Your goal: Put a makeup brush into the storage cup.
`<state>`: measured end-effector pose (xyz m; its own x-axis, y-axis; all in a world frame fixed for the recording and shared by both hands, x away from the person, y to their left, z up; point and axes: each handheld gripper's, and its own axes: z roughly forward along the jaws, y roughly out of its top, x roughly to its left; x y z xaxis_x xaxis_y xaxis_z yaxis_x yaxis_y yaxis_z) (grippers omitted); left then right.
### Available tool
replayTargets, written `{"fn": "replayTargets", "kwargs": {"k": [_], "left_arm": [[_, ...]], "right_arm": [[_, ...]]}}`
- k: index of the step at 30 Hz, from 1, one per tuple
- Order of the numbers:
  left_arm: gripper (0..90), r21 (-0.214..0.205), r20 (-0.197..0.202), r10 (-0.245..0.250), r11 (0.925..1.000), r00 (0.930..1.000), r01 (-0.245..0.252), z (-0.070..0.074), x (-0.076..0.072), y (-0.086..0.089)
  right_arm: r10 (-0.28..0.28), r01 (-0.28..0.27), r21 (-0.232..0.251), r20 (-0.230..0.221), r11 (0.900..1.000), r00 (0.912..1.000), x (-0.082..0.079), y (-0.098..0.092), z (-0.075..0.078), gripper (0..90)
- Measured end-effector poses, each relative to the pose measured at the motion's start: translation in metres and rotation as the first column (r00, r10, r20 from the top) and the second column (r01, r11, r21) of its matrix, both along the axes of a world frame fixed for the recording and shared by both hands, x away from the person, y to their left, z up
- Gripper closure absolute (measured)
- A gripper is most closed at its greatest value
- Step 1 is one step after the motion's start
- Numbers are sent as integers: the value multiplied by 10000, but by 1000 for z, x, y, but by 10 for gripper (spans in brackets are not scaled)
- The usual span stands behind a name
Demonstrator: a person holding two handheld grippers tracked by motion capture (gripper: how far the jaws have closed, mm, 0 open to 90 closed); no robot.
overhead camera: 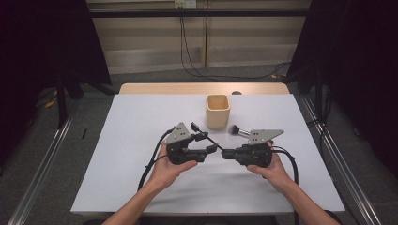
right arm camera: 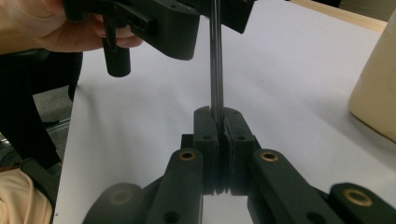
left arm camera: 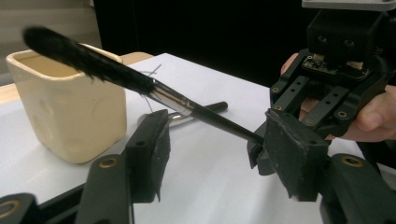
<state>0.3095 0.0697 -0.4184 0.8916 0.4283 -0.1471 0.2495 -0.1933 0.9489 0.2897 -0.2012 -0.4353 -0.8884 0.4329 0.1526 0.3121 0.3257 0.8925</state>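
Right gripper (right arm camera: 218, 140) clamps brush (left arm camera: 140, 84); left gripper (left arm camera: 219, 154) unclamped.

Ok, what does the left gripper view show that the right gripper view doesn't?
Left gripper view: the brush's bristles, the cup's open top, a second brush lying on the table. Right gripper view: the right gripper's jaws shut on the handle, seen from behind. Both: the handle, the cup's wall, the white table.
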Motion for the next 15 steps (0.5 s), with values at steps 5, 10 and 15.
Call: {"fn": "replayTargets", "kwargs": {"k": [5, 10, 15], "left_arm": [[509, -155, -64, -28, 9999, 10000, 27, -1, -1, 0], [554, -243, -103, 174, 9995, 9998, -176, 0, -1, 2], [632, -391, -293, 26, 9992, 9996, -37, 1, 0, 5]], "right_arm": [[20, -20, -69, 28, 10000, 10000, -2, -1, -1, 863], [60, -60, -104, 0, 9999, 10000, -2, -2, -3, 863], [86, -86, -90, -35, 9999, 10000, -3, -2, -4, 863]]}}
